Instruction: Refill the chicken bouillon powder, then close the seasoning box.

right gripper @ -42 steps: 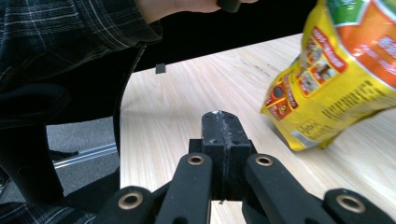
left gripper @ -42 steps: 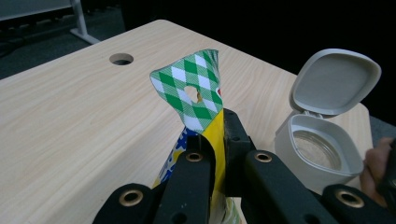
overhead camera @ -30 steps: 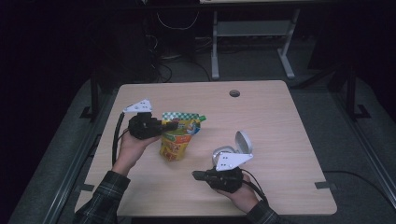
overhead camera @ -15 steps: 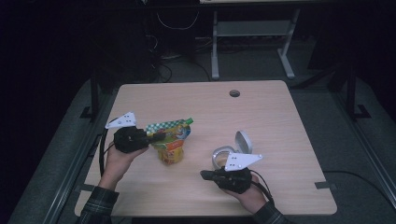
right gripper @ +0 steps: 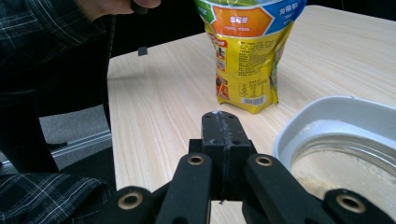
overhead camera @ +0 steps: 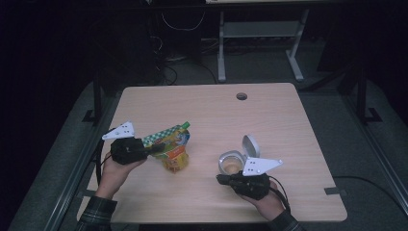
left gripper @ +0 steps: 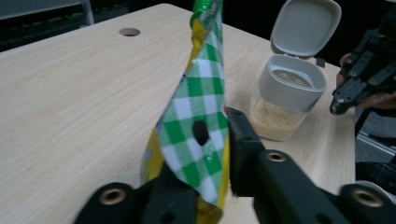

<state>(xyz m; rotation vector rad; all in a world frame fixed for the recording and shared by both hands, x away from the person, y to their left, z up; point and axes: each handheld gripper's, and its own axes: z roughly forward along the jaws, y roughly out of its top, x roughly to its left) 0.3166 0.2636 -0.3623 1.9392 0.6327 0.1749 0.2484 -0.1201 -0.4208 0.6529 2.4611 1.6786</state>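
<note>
A yellow spouted pouch [overhead camera: 174, 147] with a green-checked top and green cap stands on the wooden table [overhead camera: 207, 108], left of centre. My left gripper [overhead camera: 155, 149] is shut on the pouch's checked upper edge [left gripper: 198, 121], one jaw on each side of the left gripper's [left gripper: 208, 156] pinch. To the right stands a clear jar [overhead camera: 231, 165] with its grey flip lid [overhead camera: 250, 144] open and pale granules inside [left gripper: 275, 122]. My right gripper [overhead camera: 220, 179] lies just in front of the jar; its jaws [right gripper: 220, 122] are shut on nothing, pointing toward the pouch [right gripper: 246, 51].
A round cable hole [overhead camera: 241, 96] sits near the table's far edge. Metal table legs and cables [overhead camera: 226, 43] stand on the dark floor behind. A plaid sleeve [right gripper: 42, 42] shows at the left of the right gripper view, and the jar's rim [right gripper: 327, 119] is close on its right.
My left gripper has drawn the pouch leftward and nearer the table's front. The right gripper has shifted slightly to the right beside the jar.
</note>
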